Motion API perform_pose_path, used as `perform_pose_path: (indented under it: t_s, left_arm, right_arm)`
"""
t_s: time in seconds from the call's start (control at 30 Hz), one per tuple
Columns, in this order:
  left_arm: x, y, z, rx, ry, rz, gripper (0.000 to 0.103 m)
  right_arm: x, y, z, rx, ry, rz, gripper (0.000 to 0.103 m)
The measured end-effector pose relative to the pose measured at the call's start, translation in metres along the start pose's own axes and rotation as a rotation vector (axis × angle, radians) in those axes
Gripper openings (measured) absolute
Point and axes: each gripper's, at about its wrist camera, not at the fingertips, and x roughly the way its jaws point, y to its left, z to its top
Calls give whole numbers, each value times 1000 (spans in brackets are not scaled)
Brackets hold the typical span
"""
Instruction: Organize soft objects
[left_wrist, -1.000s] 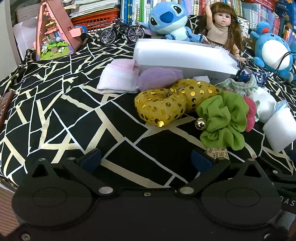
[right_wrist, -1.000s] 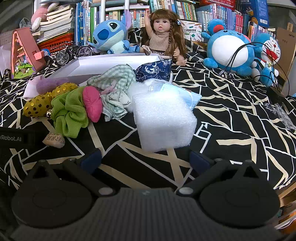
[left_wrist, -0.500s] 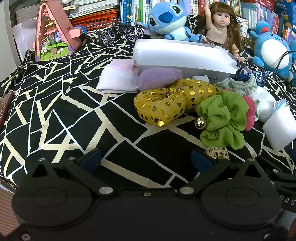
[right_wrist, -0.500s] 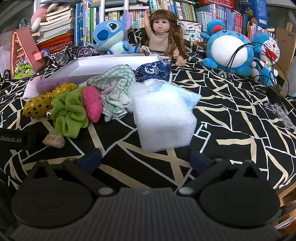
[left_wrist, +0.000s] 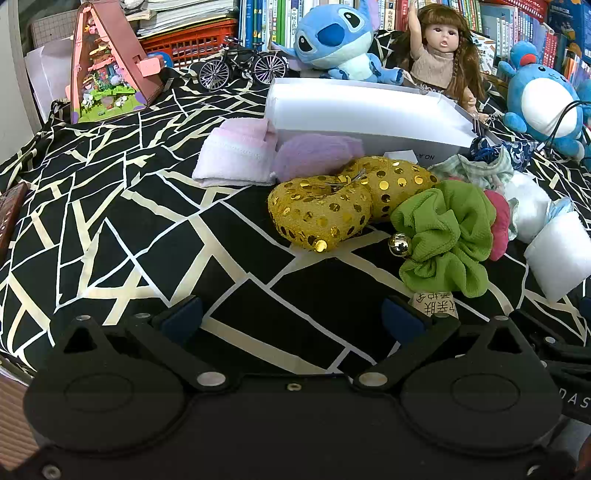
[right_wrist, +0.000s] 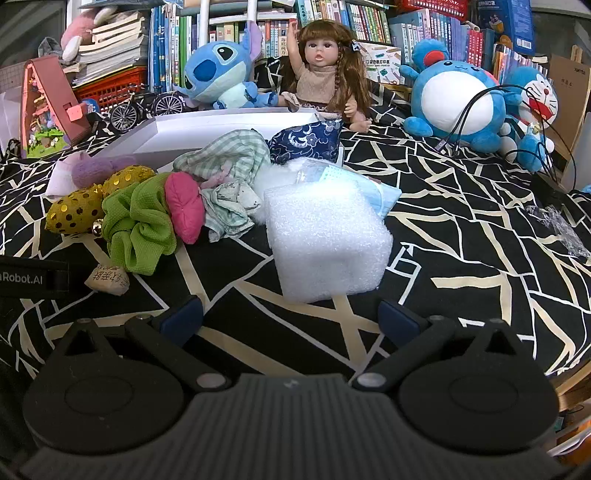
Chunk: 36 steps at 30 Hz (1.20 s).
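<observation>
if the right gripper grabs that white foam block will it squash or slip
The foam block looks airy, so it is probably light and may dent under the pads. Its flat sides should resist rolling, and its rough, grainy surface likely grips well.

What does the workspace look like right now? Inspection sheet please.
Surface: black cloth with cream crack pattern.
Job's things: foam block, green scrunchie, pink pad, gold sequin pieces, checked cloth, navy pouch, folded pink cloth, in a loose heap before the white box.
Clutter: paper tag; plastic wrapper.
Grippers: left hand-held gripper and right hand-held gripper open, empty.
Cables: black leads over the blue plush.
Surroundings: doll, plush toys, model bicycle, bookshelves.
</observation>
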Motion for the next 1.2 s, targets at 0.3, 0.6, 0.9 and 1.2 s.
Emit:
perform_pose_path:
  t_s: [0.3,0.6,0.9,1.2]
  left_arm:
    - [0,0,0,0,0,0,103]
    - [0,0,0,1,-1,0,103]
    - [-1,-1,0,2,-3,0,103]
    - [-4,-2,1,7,-19,-2,103]
  right_arm:
    - [0,0,0,0,-3,0,103]
    - [-2,0,0,4,-11,-6,103]
    - [-1,1,-1,1,-20,-3,103]
    - [-2,1,-5,1,-51,-2,103]
